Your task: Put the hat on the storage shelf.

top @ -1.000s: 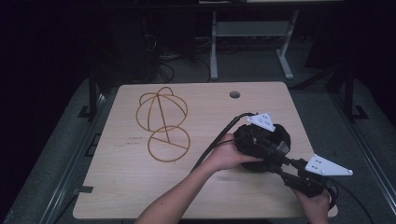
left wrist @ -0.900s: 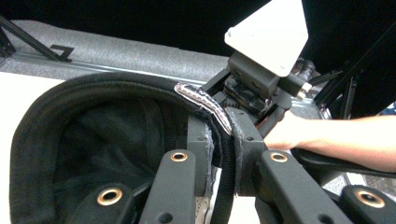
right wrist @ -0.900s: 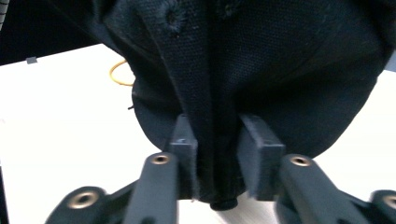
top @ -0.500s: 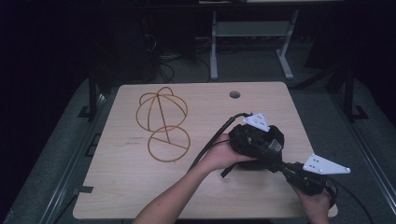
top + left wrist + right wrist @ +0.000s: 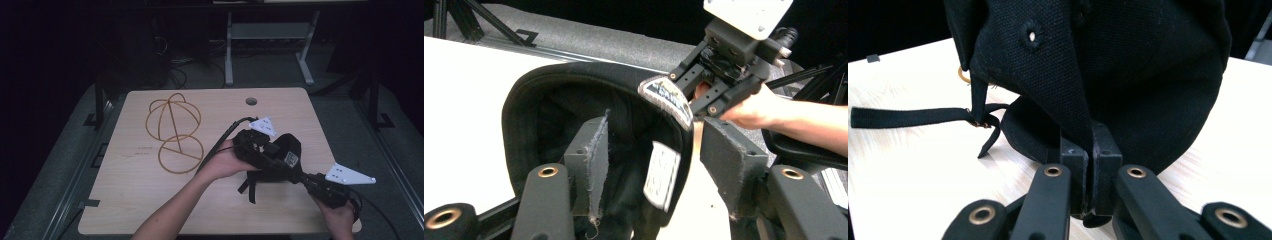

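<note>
A black cap (image 5: 287,150) lies on the wooden table (image 5: 130,200) at the right. My right gripper (image 5: 286,169) comes in from the lower right and is shut on the cap's fabric (image 5: 1128,75), its pads pinched together at the crown's edge (image 5: 1091,150). My left gripper (image 5: 250,144) stands at the cap's left side. Its jaws have just been opening: one pad (image 5: 591,165) is inside the cap, the other outside, and the rim with its labels (image 5: 664,172) hangs loose between them. The right gripper (image 5: 704,90) holds that rim from the far side.
A golden wire frame of hoops (image 5: 172,132) lies on the table's left half. A round hole (image 5: 251,101) sits near the far edge. The cap's strap (image 5: 908,116) trails flat on the wood. Metal stand legs (image 5: 230,60) stand on the floor beyond.
My left gripper has shifted left along the cap and its jaws have spread apart, letting go of the rim. The right gripper has stayed put, gripping the cap.
</note>
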Tool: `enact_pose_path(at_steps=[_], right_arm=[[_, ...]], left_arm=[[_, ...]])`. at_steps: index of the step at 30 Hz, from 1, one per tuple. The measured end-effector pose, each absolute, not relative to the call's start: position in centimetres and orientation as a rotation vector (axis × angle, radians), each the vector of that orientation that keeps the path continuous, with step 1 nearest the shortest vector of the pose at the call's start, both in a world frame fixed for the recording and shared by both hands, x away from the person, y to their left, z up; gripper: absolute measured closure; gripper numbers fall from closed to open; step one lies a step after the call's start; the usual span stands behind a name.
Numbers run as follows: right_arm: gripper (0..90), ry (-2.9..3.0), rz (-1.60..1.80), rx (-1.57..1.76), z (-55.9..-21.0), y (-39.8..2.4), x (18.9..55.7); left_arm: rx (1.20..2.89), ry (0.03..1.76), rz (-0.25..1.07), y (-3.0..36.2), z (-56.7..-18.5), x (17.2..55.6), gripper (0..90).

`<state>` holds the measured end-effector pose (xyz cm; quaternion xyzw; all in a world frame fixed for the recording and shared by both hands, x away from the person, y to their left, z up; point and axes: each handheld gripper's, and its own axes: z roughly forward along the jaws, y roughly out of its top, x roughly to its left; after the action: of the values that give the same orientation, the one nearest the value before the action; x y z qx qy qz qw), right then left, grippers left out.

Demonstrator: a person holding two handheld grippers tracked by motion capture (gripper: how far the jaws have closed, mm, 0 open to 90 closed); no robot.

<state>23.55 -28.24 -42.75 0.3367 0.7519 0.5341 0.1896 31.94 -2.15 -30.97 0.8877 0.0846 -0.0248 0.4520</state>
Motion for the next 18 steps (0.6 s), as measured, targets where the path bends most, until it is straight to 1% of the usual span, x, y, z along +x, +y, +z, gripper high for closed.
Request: enact_pose_path(at_steps=[5, 13, 18], right_arm=[[87.2, 2.116, 1.518, 0.972, -42.6, -28.5, 23.8], [87.3, 2.102, 1.535, 0.983, -42.0, -28.9, 24.2], [87.4, 2.081, 1.572, 1.0, -40.9, -29.7, 24.6]], left_arm=[[2.21, 0.217, -0.006, -0.3, -30.9, 31.7, 41.8], [2.197, 0.244, 0.016, 1.8, -31.3, 31.5, 41.0], [2.196, 0.261, 0.044, 3.6, -31.8, 31.0, 40.4]])
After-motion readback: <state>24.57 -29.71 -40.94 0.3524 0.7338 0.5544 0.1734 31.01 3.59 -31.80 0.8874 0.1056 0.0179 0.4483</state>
